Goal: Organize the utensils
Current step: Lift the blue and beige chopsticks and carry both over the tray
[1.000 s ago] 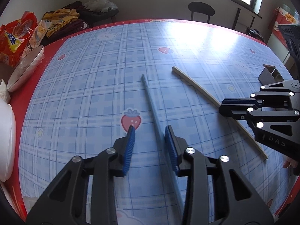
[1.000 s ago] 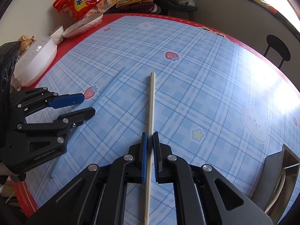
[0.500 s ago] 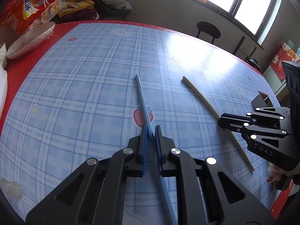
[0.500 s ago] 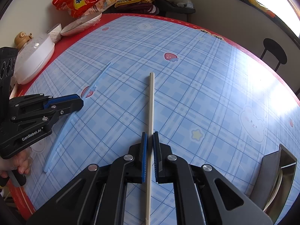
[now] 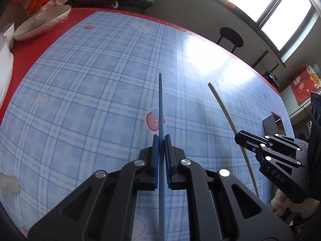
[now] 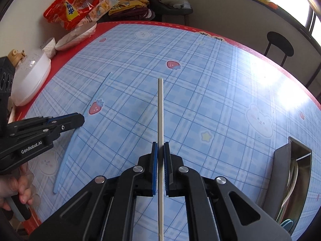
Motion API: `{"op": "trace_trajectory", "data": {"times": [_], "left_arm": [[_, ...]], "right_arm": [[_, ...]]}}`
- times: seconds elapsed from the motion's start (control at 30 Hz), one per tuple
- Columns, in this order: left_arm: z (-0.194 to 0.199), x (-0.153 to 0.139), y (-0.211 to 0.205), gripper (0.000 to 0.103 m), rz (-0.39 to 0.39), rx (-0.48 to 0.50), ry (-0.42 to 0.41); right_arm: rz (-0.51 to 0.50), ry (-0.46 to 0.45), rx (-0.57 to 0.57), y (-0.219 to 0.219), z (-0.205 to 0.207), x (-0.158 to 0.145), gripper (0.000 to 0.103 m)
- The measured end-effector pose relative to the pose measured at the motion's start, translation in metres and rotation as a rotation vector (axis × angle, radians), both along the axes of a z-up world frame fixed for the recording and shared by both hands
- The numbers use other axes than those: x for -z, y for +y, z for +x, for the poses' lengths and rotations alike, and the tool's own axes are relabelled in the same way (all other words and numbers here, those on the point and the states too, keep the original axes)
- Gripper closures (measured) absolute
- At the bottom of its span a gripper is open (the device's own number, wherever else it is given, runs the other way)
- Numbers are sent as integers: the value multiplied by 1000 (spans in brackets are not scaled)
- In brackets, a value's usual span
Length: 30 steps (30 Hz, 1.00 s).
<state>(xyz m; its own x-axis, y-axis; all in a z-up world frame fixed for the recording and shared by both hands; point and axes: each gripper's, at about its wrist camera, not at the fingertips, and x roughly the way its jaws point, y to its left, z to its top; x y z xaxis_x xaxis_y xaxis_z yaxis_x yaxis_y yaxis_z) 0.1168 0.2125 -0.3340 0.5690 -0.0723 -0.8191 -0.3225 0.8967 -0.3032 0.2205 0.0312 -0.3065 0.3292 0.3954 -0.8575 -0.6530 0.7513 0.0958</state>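
Left gripper [image 5: 161,138]: seen at the bottom centre of the left wrist view; its jaws are clenched on the blue chopstick [image 5: 161,108], which is pinched between the blue pads [image 5: 154,160].
Blue chopstick: held in line with the fingers, running from the bottom edge up to the middle of the left wrist view, across a strawberry print; in the right wrist view it is seen at centre left as a long pale-blue curve passing under the left gripper [image 6: 80,118].
Right gripper [image 6: 160,145]: seen at the bottom centre of the right wrist view; its jaws are closed tight on the white chopstick [image 6: 160,110], gripped between the pads.
White chopstick: held straight along the fingers, reaching up to the middle of the right wrist view; in the left wrist view it is seen at centre right, curved by the lens.
Hands: a hand [image 6: 18,188] is seen at the lower left of the right wrist view, wrapped on a gripper handle.
Metal holder [image 6: 293,172]: placed at the right edge of the right wrist view, on the tablecloth, with utensils seen inside it; well apart from both chopsticks.
Tablecloth [image 6: 210,92]: blue plaid with strawberries, stars and bears, bordered in red.
White bowl [image 6: 76,36]: placed on the red border at the upper left.
Snack bags [image 6: 72,10]: piled behind the bowl, against the wall.
Black stool [image 6: 279,44]: seen beyond the table, upper right.
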Motion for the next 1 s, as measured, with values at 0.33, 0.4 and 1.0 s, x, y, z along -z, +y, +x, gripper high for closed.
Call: {"op": "trace_trajectory", "data": {"times": [0.33, 0.4, 1.0], "left_arm": [[-27, -47, -35, 93, -13, 75, -73], [-31, -54, -46, 93, -9, 96, -78], [-34, -96, -122, 93, -4, 239, -54]], "right_arm": [[143, 53, 63, -52, -35, -24, 97], [166, 53, 67, -63, -43, -30, 97], [368, 15, 258, -174, -64, -64, 97]]}}
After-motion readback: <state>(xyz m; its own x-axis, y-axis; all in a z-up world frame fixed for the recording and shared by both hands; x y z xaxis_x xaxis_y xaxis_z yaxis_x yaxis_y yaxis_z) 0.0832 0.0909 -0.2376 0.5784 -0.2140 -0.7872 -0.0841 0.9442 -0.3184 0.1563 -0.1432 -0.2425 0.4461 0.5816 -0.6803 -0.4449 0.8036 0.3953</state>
